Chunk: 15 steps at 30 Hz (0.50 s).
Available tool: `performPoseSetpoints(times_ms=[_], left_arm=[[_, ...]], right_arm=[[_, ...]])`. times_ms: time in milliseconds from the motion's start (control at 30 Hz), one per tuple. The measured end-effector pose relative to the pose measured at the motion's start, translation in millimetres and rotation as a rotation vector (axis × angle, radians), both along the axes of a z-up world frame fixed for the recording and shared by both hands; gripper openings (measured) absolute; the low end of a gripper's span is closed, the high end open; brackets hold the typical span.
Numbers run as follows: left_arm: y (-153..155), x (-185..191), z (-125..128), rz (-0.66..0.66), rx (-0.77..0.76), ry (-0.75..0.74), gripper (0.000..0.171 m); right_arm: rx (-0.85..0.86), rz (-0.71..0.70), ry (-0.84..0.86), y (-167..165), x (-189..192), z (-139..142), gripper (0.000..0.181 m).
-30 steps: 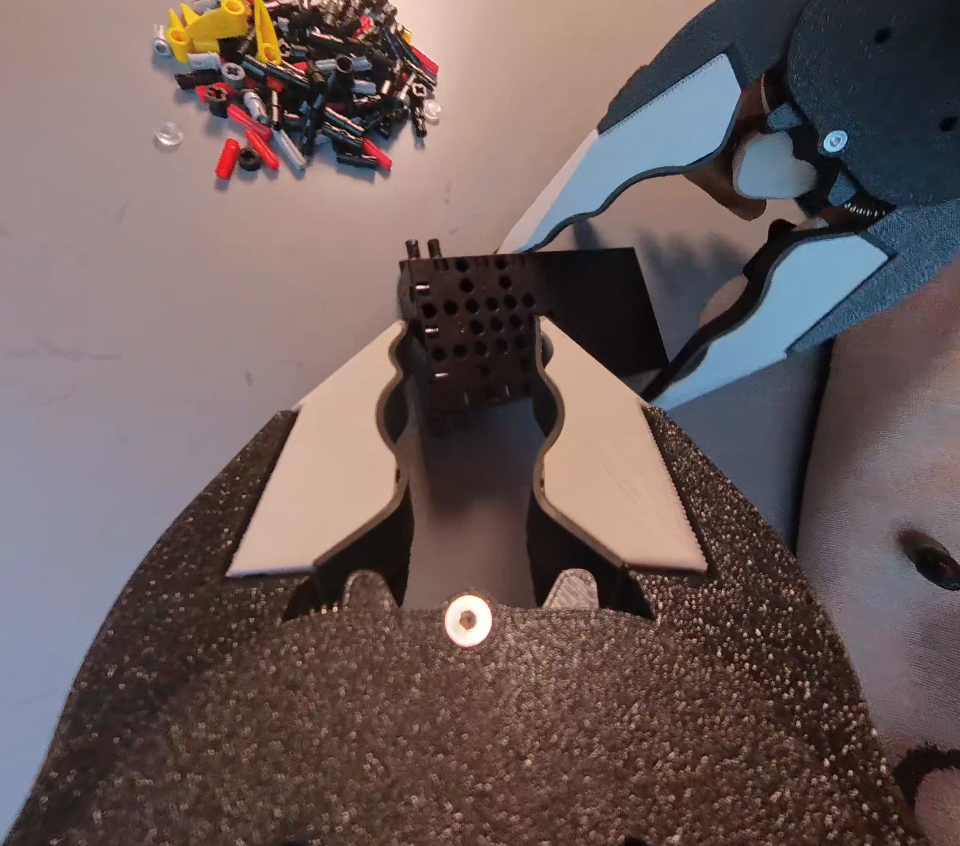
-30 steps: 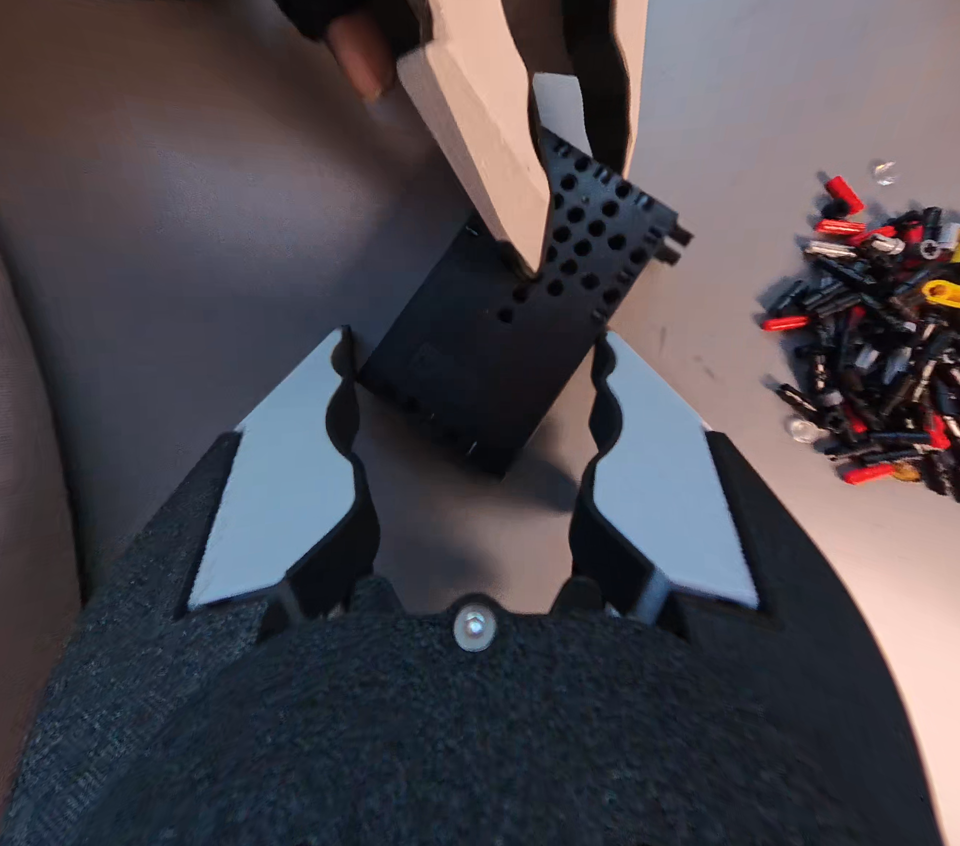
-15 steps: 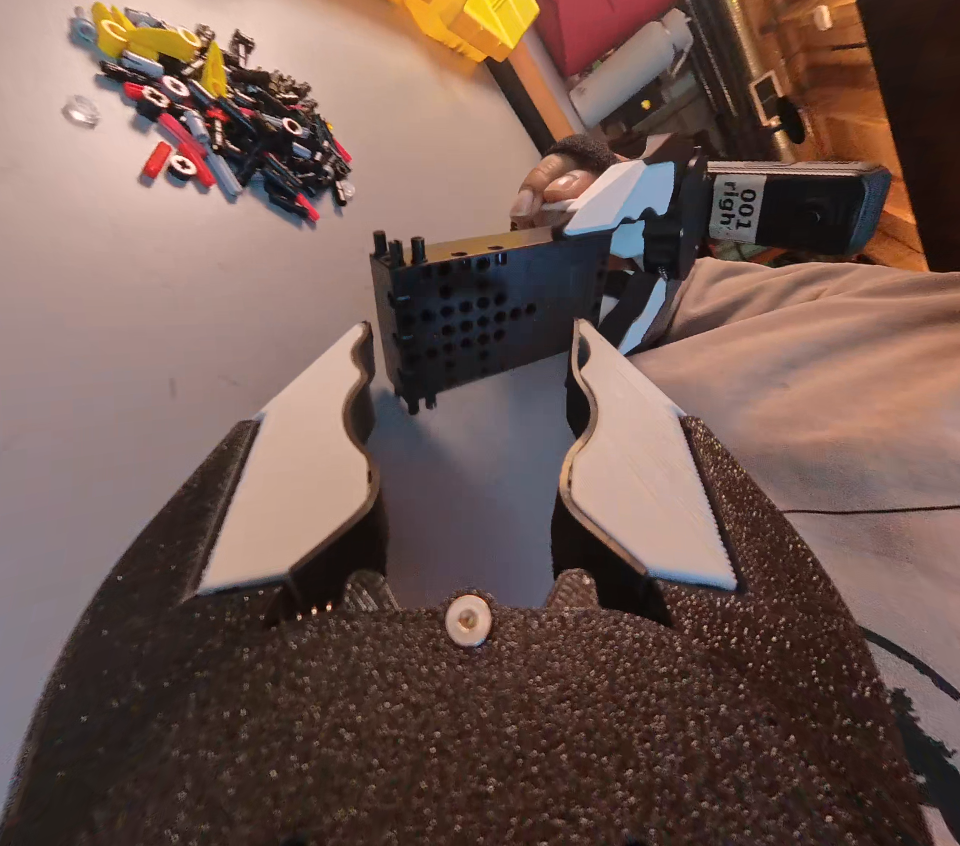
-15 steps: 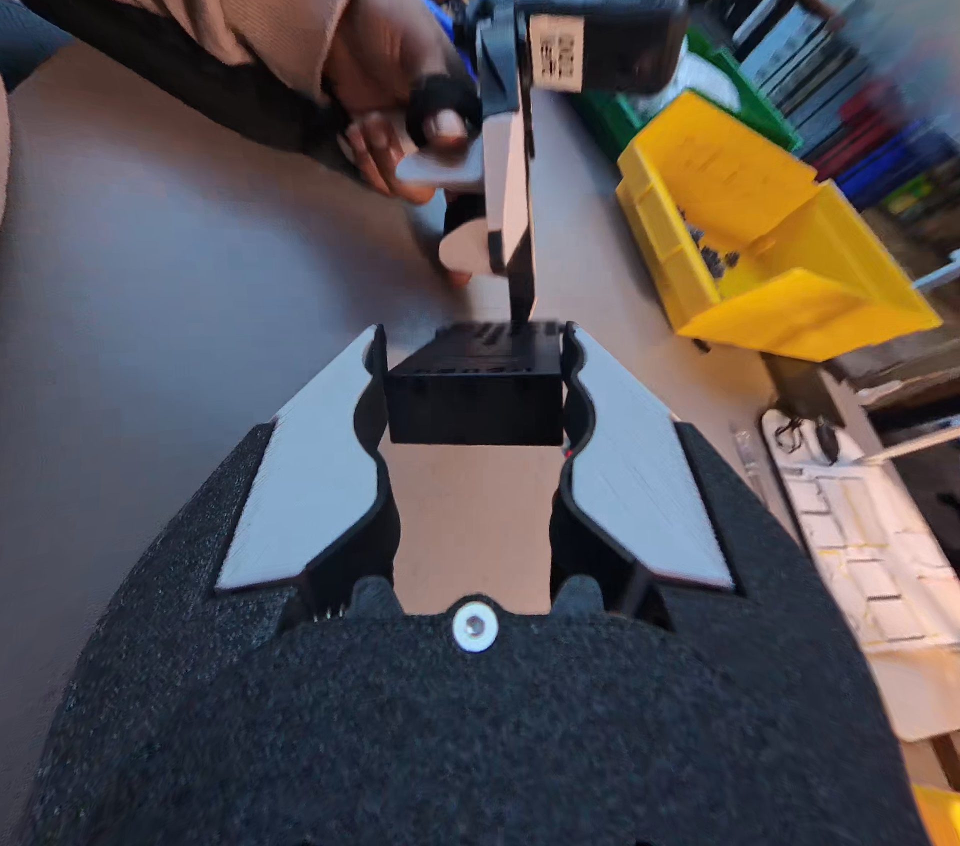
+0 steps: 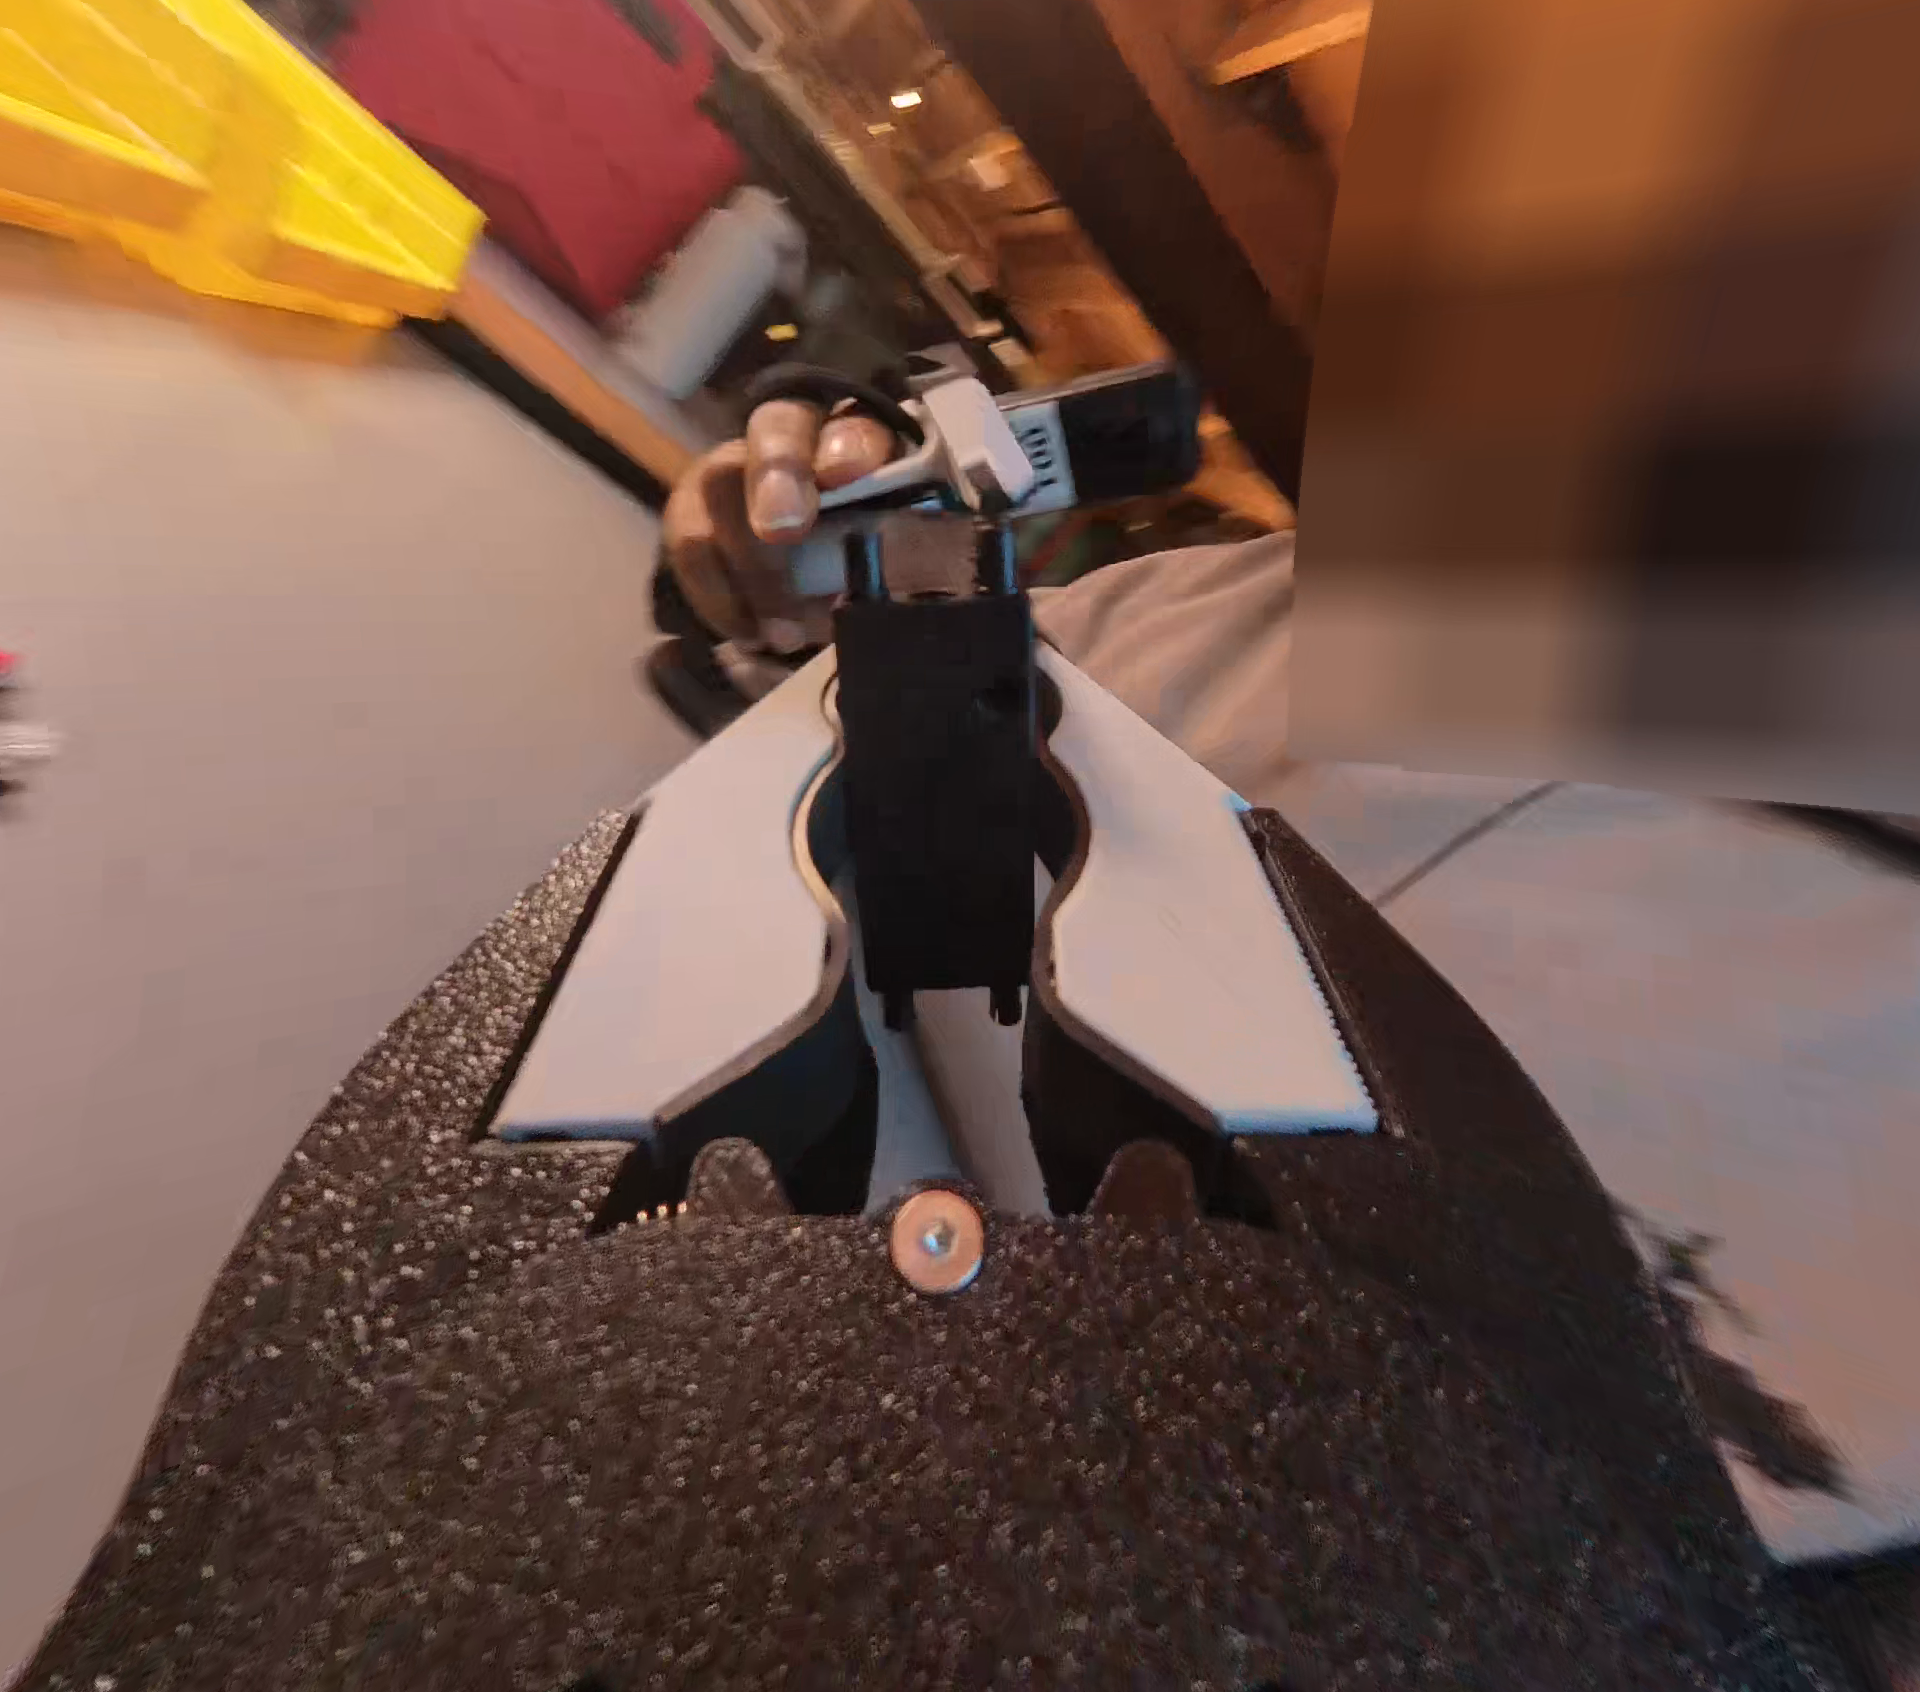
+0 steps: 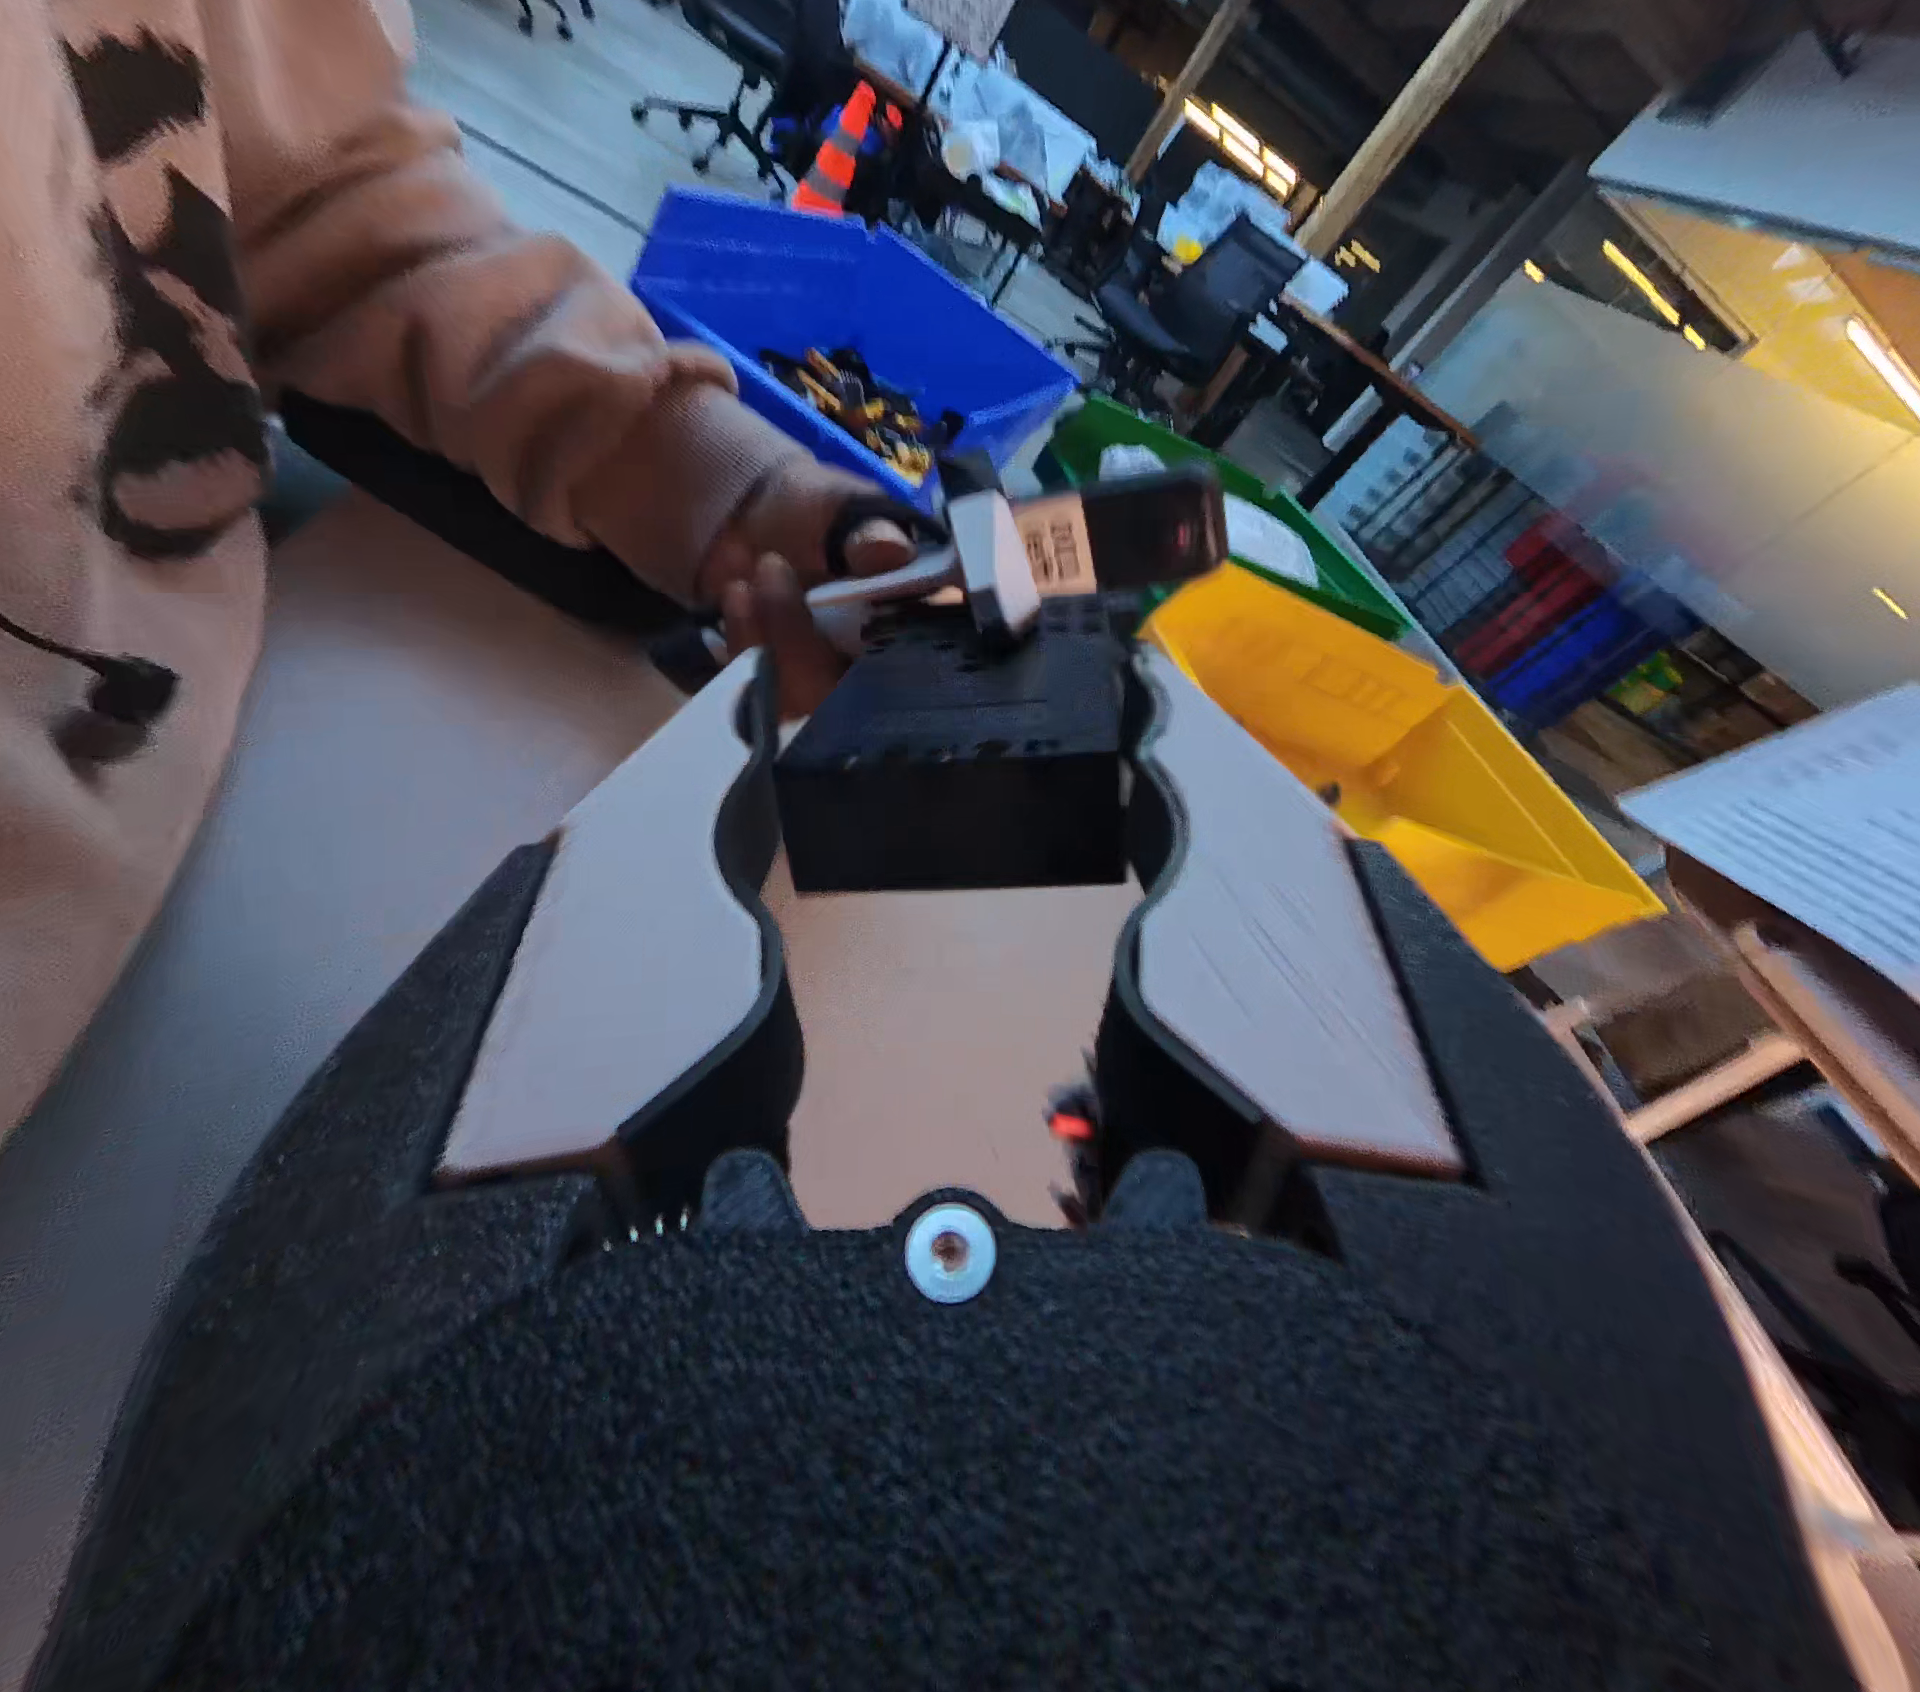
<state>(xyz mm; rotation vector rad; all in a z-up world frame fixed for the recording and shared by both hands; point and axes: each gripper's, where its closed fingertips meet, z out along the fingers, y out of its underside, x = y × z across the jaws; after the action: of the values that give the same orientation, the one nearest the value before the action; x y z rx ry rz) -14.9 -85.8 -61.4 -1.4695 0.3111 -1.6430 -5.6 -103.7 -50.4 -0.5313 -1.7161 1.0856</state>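
Both grippers clamp one black block (image 5: 940,811): the left gripper (image 5: 935,697) across its narrow sides, the right gripper (image 6: 948,707) across its width. A white label sits on each gripper's camera mount; a yellow bin (image 6: 1382,769) stands just beyond.

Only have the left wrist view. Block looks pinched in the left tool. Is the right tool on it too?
Observer: Yes. In the right wrist view the right tool's fingers sit against both sides of the black block's wide end.
Operator: What's beyond the left tool from that side?
Observer: A blue bin with small parts inside.
Operator: Anything next to the yellow bin?
Observer: A green bin, between the yellow and blue ones.
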Motion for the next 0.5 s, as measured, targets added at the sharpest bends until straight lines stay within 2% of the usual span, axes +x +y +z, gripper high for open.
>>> performPoseSetpoints(times_ms=[33, 100, 133, 167, 267, 367, 433, 500], left_arm=[[6.9, -4.0, -10.9, 0.093, 0.045, 0.17, 0.026], [14.1, -11.8, -29.6, 0.225, 0.124, 0.49, 0.027], [17.2, -14.7, -34.3, 0.278, 0.154, 0.6, 0.027], [19.7, -15.4, -36.5, 0.317, 0.176, 0.668, 0.027], [24.0, -8.4, -44.6, 0.371, 0.24, 0.825, 0.027], [28.9, -4.8, -50.9, 0.418, 0.305, 0.97, 0.027], [28.8, -2.3, -50.2, 0.429, 0.343, 1.012, 0.027], [25.5, 1.5, -48.6, 0.406, 0.355, 0.992, 0.027]], right_arm=[[-0.004, -0.027, -0.032, 13.0, -1.0, -6.6, 0.039], [-0.127, -0.006, -0.147, 28.5, 1.0, -15.6, 0.056], [-0.19, -0.007, -0.204, 35.4, 0.1, -18.9, 0.06], [-0.234, -0.009, -0.228, 39.5, -1.3, -18.9, 0.055], [-0.301, 0.01, -0.239, 32.1, -7.3, -15.1, 0.04], [-0.334, 0.001, -0.312, 25.3, -13.5, -26.9, 0.027], [-0.394, 0.01, -0.31, 24.9, -14.4, -26.9, 0.018], [-0.441, 0.033, -0.318, 25.6, -12.8, -26.4, 0.011]])
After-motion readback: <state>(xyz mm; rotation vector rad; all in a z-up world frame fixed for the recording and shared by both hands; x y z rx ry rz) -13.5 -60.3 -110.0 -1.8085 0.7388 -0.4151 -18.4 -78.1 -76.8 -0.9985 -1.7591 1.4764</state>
